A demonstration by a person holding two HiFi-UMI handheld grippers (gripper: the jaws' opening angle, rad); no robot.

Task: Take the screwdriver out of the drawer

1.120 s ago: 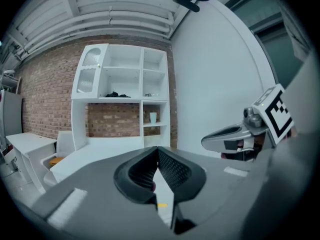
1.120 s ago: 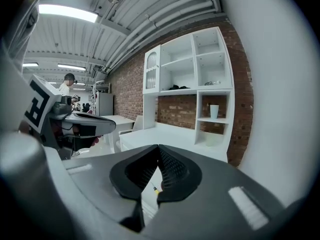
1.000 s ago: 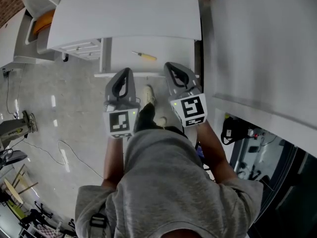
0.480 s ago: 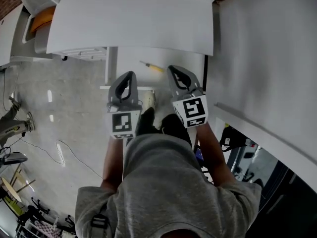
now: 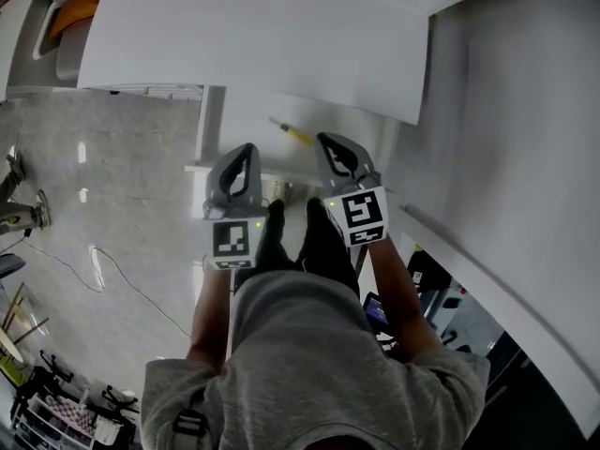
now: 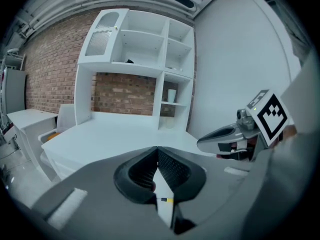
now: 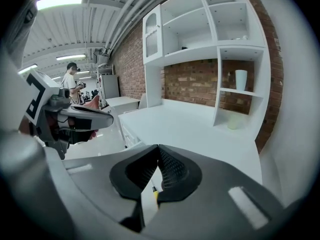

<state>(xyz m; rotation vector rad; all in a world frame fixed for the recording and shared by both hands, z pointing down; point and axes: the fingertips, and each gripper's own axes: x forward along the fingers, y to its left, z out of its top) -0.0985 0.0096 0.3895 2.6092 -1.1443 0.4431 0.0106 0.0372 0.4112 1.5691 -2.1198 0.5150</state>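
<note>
Near the screwdriver (image 5: 292, 133), right gripper (image 5: 326, 140) closer than before.

Head view looks steeply down on drawer (image 5: 239, 131) — gripper views face across shared desk (image 5: 253, 36).

grey t-shirt (image 5: 309, 345), grey left claw (image 5: 246, 148) and right claw (image 5: 327, 140)

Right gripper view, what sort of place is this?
Probably a converted industrial space used as an office or lab: a bare brick wall, exposed ceiling pipes and a white desk with shelf unit.
</note>
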